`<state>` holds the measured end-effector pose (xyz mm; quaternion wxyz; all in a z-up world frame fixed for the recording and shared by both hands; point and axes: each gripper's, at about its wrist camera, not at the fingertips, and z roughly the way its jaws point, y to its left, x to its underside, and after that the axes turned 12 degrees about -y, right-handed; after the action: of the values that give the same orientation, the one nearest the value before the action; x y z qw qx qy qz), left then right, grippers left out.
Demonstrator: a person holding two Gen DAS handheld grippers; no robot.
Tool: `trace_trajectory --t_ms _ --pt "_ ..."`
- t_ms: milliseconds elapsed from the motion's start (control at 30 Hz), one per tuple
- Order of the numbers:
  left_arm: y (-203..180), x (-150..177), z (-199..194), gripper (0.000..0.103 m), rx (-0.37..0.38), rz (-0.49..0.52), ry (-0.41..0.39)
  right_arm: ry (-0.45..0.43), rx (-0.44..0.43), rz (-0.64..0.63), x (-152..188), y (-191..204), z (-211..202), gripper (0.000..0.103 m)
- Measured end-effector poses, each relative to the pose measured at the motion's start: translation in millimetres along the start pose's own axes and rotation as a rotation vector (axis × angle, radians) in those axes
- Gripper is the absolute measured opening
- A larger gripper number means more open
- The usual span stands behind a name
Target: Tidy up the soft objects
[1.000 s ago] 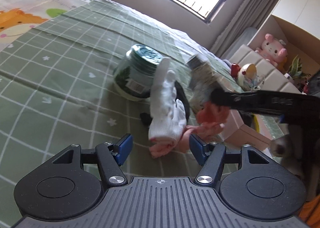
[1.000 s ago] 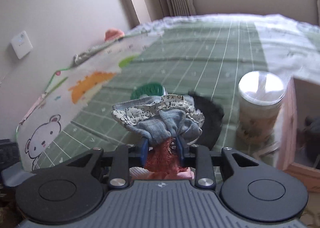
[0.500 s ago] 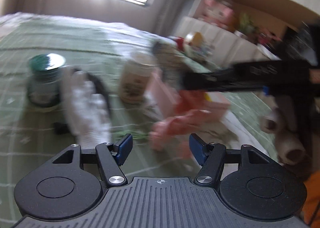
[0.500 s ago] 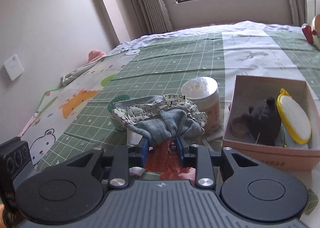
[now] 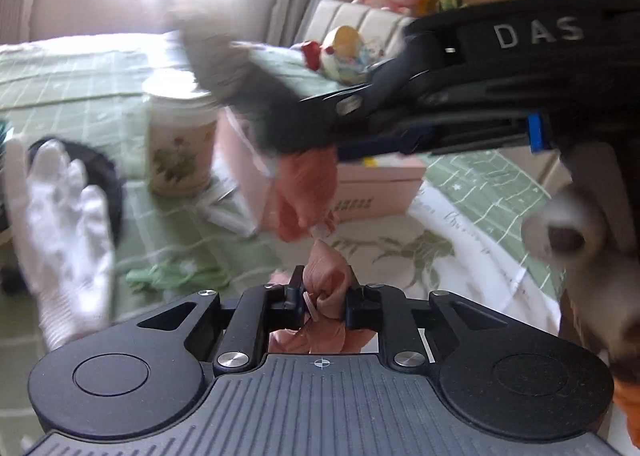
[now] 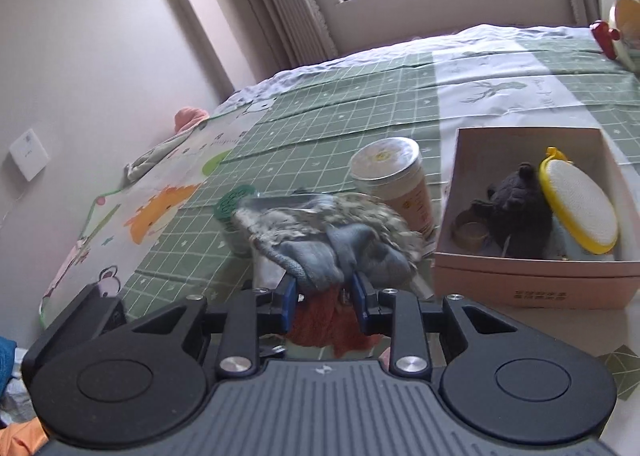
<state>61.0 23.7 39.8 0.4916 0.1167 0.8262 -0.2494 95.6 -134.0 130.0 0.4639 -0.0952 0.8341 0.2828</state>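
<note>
Crumpled peach-pink soft cloth (image 5: 326, 288) pinched between the blue pads of the left tongs (image 5: 323, 296), at the 6 o'clock edge of the left wrist view; jaws just closed in on it, pads now pressing the fabric on both sides. Just above, at 12 o'clock from that cloth, a bundle of grey knit, printed and orange-red fabric (image 5: 280, 128) hanging blurred from the right tongs (image 5: 348, 144), which reach in from 3 o'clock. In the right wrist view, the same bundle (image 6: 332, 240) clamped tight between the right tongs' pads, grey and printed folds spilling over the tips, orange-red part between and below the jaws. At 9 o'clock in the left view, a white knitted glove (image 5: 60, 224) lying on the green checked bedspread (image 5: 80, 68), partly over a black round item (image 5: 108, 184). Beyond, a cream cylindrical jar with a floral label (image 5: 180, 144). At 3 o'clock of the jar in the right view, an open pink cardboard box (image 6: 532, 276) holding a dark plush toy (image 6: 516, 216) and a yellow-rimmed white oval pad (image 6: 580, 208).
</note>
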Motion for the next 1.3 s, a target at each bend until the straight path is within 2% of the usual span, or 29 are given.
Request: trace_trajectory --t_ms 133,267,433,467,500,533,567,600,733,767,867,900,1133,1233,1300 --pt "21 9 -20 0.019 -0.011 -0.097 0.040 -0.019 0.040 0.036 0 -15 -1 0.026" --pt "39 18 -40 0.019 0.010 -0.205 0.089 0.004 0.052 0.027 9 -17 2 0.025" --pt "53 31 -58 0.019 -0.037 -0.230 0.139 0.077 0.035 -0.052 32 -6 12 0.028" --pt "55 32 -60 0.020 -0.038 -0.238 0.143 0.099 0.022 -0.058 37 -3 15 0.034" --pt "56 33 -61 0.020 -0.039 -0.244 0.146 0.120 0.007 -0.055 41 0 18 0.051" --pt "58 34 -62 0.020 -0.039 -0.246 0.147 0.135 -0.010 -0.044 45 3 22 0.058" --pt "58 34 -62 0.020 -0.038 -0.247 0.148 0.152 -0.024 -0.033 49 6 26 0.073" --pt "58 34 -62 0.020 -0.038 -0.244 0.151 0.172 -0.032 -0.023 53 10 31 0.076" --pt "57 37 -61 0.020 -0.035 -0.233 0.161 0.237 -0.046 -0.028 70 25 56 0.076" --pt "58 37 -62 0.020 -0.033 -0.238 0.161 0.246 -0.026 -0.063 75 30 61 0.076" --pt "60 39 -63 0.020 -0.030 -0.241 0.168 0.235 0.081 -0.255 90 45 71 0.061" --pt "61 40 -63 0.019 -0.029 -0.240 0.169 0.224 0.085 -0.271 91 44 70 0.061" --pt "70 42 -70 0.018 -0.036 -0.263 0.169 0.208 0.133 -0.239 83 22 60 0.047" --pt "71 41 -74 0.018 -0.045 -0.249 0.179 0.207 0.144 -0.236 84 12 55 0.047" --pt "72 40 -76 0.018 -0.049 -0.242 0.185 0.206 0.120 -0.186 82 7 50 0.049"
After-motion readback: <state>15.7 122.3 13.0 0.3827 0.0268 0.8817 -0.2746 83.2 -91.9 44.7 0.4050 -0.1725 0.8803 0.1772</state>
